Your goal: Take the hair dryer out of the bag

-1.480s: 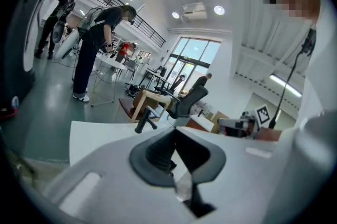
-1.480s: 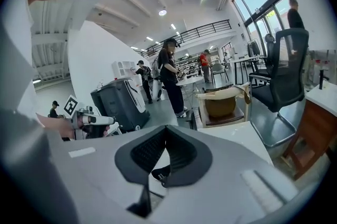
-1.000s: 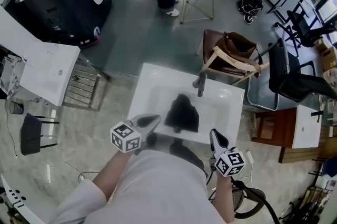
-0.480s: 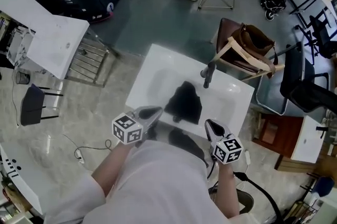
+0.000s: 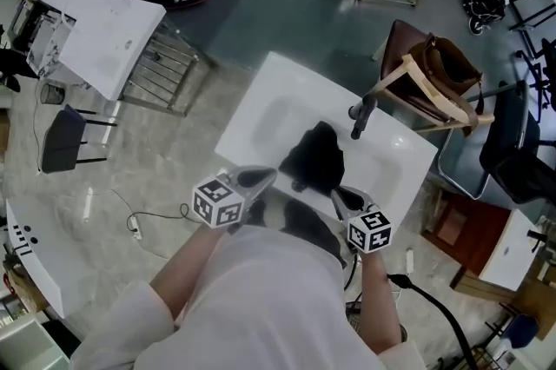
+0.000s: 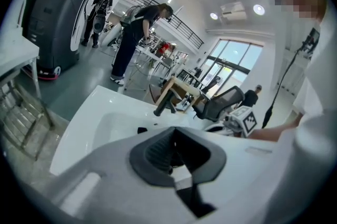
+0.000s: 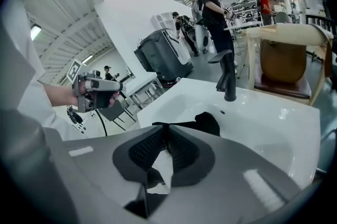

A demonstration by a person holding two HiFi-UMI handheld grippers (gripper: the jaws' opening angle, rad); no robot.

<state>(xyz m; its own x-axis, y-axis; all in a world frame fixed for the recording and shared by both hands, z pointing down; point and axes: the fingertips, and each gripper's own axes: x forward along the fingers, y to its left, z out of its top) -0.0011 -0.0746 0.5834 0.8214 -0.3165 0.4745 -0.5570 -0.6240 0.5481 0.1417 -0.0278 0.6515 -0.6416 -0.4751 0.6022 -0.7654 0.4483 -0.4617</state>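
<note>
While left gripper (image 5: 268,175) is closed, right gripper (image 5: 337,194) jaws just opening (empty)

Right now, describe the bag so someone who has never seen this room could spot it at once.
Find the white sink in the middle of the head view, just ahead of the person. The bag lies crumpled in its basin, near the black faucet; it is the only soft, dark shape on all that white.
</note>
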